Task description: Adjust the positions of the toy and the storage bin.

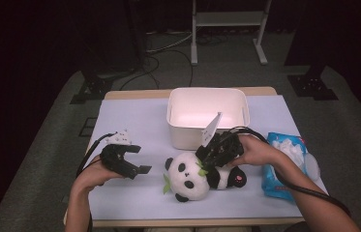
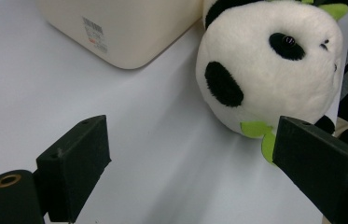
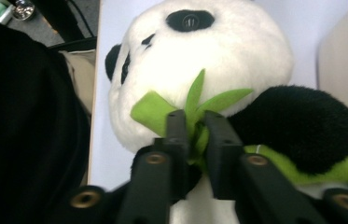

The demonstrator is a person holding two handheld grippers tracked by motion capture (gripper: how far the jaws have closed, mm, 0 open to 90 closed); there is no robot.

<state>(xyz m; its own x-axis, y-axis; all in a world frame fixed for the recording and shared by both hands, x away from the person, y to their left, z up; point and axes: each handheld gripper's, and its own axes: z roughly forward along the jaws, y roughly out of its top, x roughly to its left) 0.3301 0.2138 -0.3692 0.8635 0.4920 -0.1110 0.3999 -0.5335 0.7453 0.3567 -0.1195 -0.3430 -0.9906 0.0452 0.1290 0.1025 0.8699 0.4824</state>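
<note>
My right gripper (image 3: 195, 133) has its fingers (image 3: 177, 128) narrow, pinched on the green felt bamboo leaves (image 3: 195, 100) of the panda plush (image 1: 195, 176). The plush lies on its side at the near middle of the bench (image 1: 134, 121), its head to the left, just in front of the white bin (image 1: 207, 116). My left gripper (image 1: 134, 162) hovers left of the panda's head with fingers (image 2: 76, 161) wide apart and nothing between them; in the left gripper view the head sits just beyond the right-hand finger. A blue pack of wipes (image 1: 287, 164) lies at the right edge of the bench, beside my right hand (image 1: 255, 150).
</note>
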